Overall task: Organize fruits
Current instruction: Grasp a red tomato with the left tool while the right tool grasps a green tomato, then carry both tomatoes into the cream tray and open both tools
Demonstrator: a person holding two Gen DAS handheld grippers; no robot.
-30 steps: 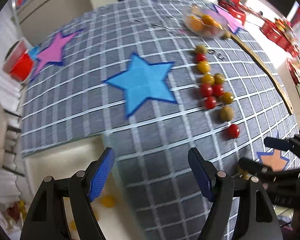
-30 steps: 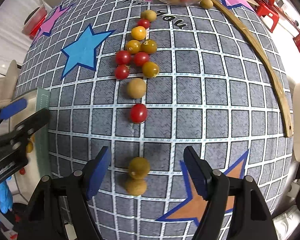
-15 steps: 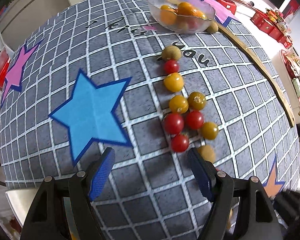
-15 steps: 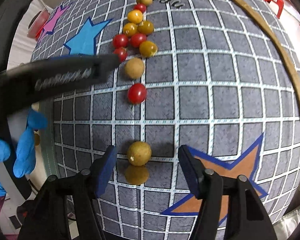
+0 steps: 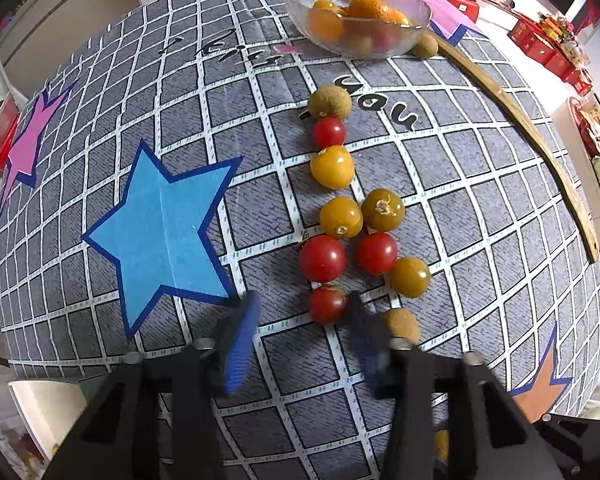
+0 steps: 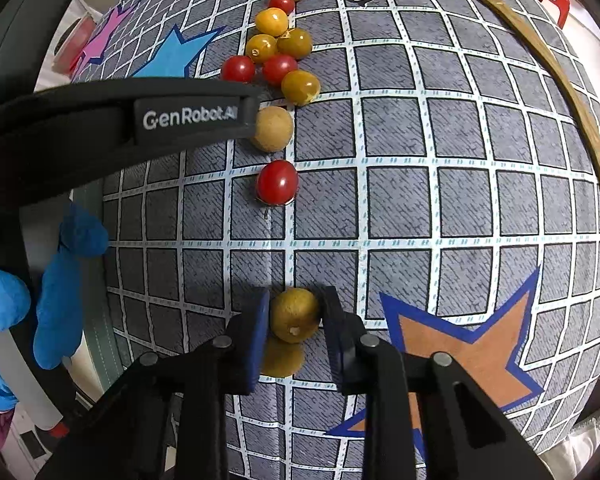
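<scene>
A line of small fruits lies on the grey checked cloth: red cherry tomatoes, yellow ones and brown longans. My left gripper (image 5: 302, 334) is half closed around the nearest red tomato (image 5: 327, 305), its jaws still apart and blurred. A longan (image 5: 401, 323) lies just right of it. My right gripper (image 6: 294, 320) is shut on a brown longan (image 6: 295, 314); a second longan (image 6: 282, 356) lies under it. A glass bowl (image 5: 356, 12) with oranges stands at the far end. The left gripper's body (image 6: 120, 120) crosses the right wrist view.
A red tomato (image 6: 277, 182) and a longan (image 6: 272, 129) lie between the two grippers. A curved wooden strip (image 5: 540, 148) runs along the cloth's right side. A blue star (image 5: 160, 228) is on the left, an orange star (image 6: 464, 348) at the near right.
My left gripper moved forward to the nearest red tomato and its jaws narrowed. My right gripper moved forward and closed on the brown longan.
</scene>
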